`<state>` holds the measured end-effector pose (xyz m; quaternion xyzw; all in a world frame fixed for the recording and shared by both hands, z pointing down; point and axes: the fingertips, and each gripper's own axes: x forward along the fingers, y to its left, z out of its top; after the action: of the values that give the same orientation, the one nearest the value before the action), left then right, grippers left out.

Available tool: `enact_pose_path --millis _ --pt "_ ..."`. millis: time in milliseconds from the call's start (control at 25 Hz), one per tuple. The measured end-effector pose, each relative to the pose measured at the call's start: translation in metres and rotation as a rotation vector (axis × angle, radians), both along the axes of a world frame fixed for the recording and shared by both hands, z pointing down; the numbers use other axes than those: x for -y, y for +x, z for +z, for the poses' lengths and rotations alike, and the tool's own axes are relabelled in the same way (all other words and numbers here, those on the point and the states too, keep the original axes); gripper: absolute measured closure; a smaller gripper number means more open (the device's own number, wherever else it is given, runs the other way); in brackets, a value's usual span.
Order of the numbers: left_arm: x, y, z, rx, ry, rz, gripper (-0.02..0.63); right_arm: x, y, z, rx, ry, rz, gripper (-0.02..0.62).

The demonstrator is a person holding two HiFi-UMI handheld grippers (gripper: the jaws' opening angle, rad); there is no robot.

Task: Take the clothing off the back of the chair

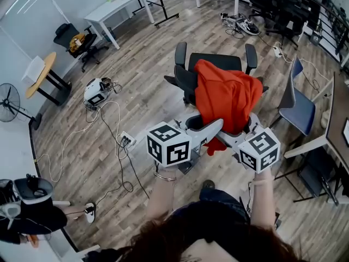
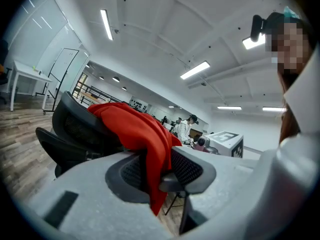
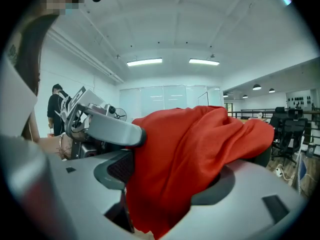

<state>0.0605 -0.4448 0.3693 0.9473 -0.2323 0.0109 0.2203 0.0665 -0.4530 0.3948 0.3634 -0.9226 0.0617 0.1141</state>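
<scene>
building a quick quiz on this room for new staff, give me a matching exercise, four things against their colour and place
Things:
1 clothing
2 fan
3 long table
4 side chair

Descriptions:
a blue, right of the office chair
b red, draped over the office chair's back
c white, far upper left
d black, standing at the left edge

Pairs: 1-b; 2-d; 3-c; 4-a
</scene>
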Motion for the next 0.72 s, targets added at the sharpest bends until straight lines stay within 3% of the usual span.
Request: enact_pose_path --millis 40,80,720 --pt "-0.003 0.001 -0.001 -0.002 0.005 -0.005 0.471 -0.003 -0.001 -0.001 -0.005 0.017 0.005 0.295" --pt "-0.005 0.001 -0.001 -0.003 0.012 -0.013 0.476 -0.006 -0.002 -0.003 -0.004 0.03 0.007 0.328" --pt "-0.061 -0.014 -0.024 0.023 0.098 -0.021 0.497 -0.065 -0.022 -0.026 0.01 0.099 0.008 0.38"
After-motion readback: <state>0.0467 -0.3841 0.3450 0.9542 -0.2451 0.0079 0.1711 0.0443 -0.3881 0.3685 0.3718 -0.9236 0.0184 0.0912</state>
